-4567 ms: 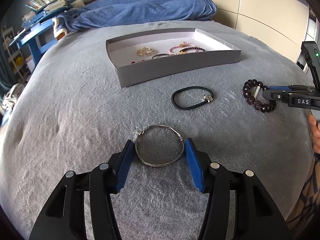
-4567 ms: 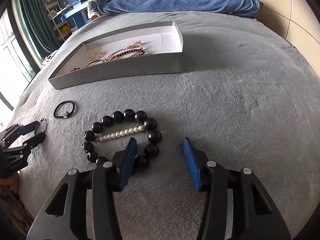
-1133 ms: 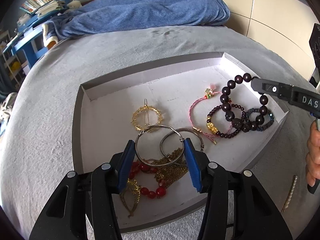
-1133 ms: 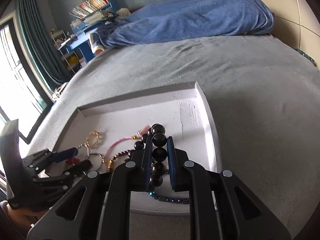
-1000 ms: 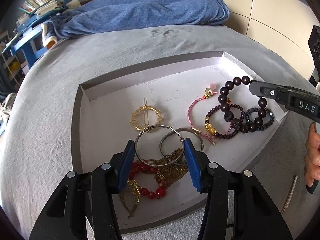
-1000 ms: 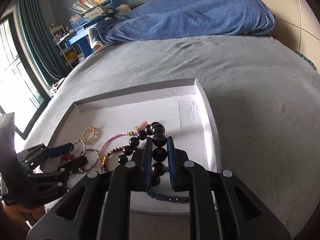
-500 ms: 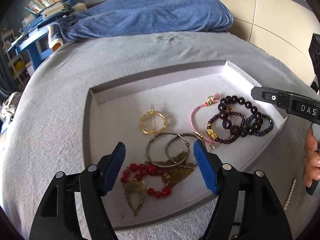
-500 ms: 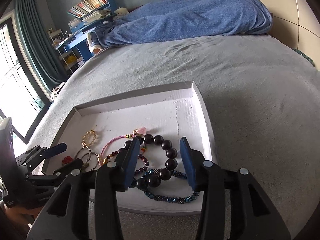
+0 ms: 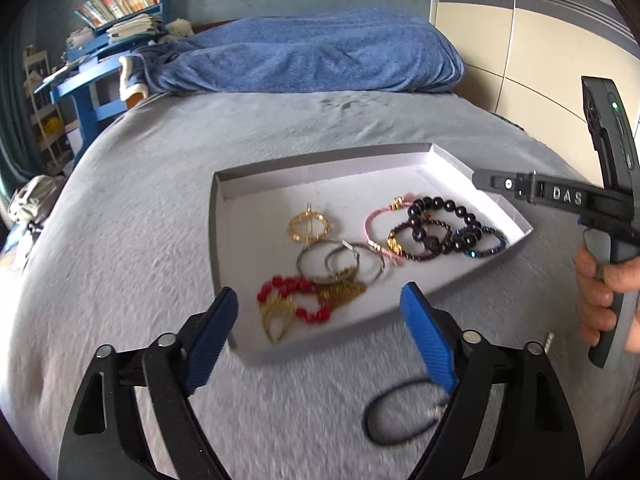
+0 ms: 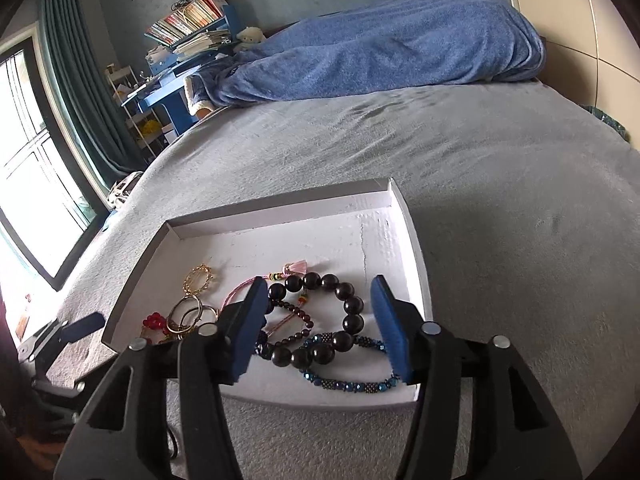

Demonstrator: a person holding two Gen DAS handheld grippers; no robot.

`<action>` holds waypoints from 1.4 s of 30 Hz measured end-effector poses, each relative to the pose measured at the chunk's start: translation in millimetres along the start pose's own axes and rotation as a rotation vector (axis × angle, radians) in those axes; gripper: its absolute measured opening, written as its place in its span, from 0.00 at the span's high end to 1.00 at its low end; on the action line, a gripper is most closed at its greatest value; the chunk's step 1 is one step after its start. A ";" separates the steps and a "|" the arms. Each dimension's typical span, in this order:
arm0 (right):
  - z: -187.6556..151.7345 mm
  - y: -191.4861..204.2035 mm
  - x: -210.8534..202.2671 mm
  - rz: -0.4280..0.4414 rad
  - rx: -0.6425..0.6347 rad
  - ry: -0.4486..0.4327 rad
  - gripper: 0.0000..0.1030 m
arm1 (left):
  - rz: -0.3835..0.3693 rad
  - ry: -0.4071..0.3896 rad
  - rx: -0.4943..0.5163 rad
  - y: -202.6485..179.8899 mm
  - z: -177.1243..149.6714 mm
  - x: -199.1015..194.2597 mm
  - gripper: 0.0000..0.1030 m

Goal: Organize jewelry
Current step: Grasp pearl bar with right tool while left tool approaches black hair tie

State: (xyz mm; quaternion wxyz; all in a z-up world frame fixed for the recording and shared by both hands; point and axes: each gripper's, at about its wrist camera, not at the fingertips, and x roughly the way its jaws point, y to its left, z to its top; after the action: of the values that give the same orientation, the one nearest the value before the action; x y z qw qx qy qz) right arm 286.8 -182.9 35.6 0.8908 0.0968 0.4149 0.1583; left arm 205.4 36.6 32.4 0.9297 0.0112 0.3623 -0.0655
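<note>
"DAS" stands in raised letters on the right tongs [image 9: 480, 179]; book spines look unreadable.

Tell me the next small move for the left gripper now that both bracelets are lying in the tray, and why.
Probably swing the left gripper back and down over the black hair tie. It lies on the grey bedspread outside the white tray, just below the right finger, apparently the last loose piece nearby. Both grippers' jaws are opening with nothing between them; the silver bangle and dark bead bracelet rest inside.
</note>
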 end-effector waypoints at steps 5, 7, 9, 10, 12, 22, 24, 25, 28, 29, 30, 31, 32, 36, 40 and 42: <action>-3.5 -5.4 -16.3 -0.003 0.020 -0.017 0.45 | 0.015 0.003 -0.031 0.8 -20.9 -14.3 0.13; -6.1 -8.1 -24.7 -0.006 0.028 -0.024 0.44 | 0.013 0.005 -0.046 1.1 -32.1 -20.1 0.13; -8.7 -11.3 -32.0 -0.011 0.036 -0.031 0.42 | 0.011 0.013 -0.058 1.0 -44.3 -25.5 0.13; -11.0 -13.6 -36.8 -0.013 0.045 -0.034 0.42 | 0.008 0.017 -0.061 1.0 -48.8 -27.6 0.13; -14.3 -18.7 -41.9 -0.014 0.062 -0.035 0.41 | -0.004 0.025 -0.057 0.1 -56.8 -31.4 0.13; -46.7 -29.1 -66.9 -0.045 0.119 0.001 0.40 | -0.045 0.041 0.024 -19.4 -66.7 -39.1 0.13; -53.7 -29.2 -71.9 -0.053 0.120 0.008 0.40 | -0.049 0.052 0.045 -25.8 -66.1 -35.9 0.13; -58.3 -29.0 -75.6 -0.061 0.121 0.012 0.40 | -0.046 0.056 0.052 -28.2 -66.0 -34.3 0.13; -70.8 -30.7 -85.0 -0.069 0.132 0.021 0.39 | -0.054 0.061 0.056 -32.8 -63.7 -30.7 0.13; -76.8 -31.2 -88.3 -0.067 0.140 0.027 0.39 | -0.059 0.061 0.058 -34.4 -62.7 -29.9 0.13; -82.4 -31.6 -90.5 -0.066 0.143 0.035 0.39 | -0.063 0.061 0.061 -35.7 -61.9 -29.2 0.13; -86.3 -32.3 -91.9 -0.068 0.146 0.040 0.39 | -0.064 0.063 0.068 -37.3 -61.5 -28.6 0.13; -91.8 -32.3 -93.4 -0.072 0.144 0.051 0.39 | -0.067 0.062 0.078 -39.8 -61.6 -28.6 0.13; -105.6 -30.5 -95.9 -0.090 0.119 0.082 0.39 | -0.095 0.060 0.121 -48.6 -63.4 -29.0 0.16; -113.2 -27.8 -94.2 -0.098 0.106 0.106 0.39 | -0.097 0.103 0.131 -50.2 -63.2 -19.2 0.21; -116.5 -24.4 -91.3 -0.099 0.092 0.121 0.39 | -0.095 0.111 0.123 -48.7 -62.6 -15.7 0.26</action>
State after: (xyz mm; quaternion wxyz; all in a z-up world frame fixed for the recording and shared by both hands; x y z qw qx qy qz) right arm 146.7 -234.0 18.7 0.8655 0.1071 0.4789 0.1002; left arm 145.5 -5.6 -1.9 0.9015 0.0547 0.4088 -0.1308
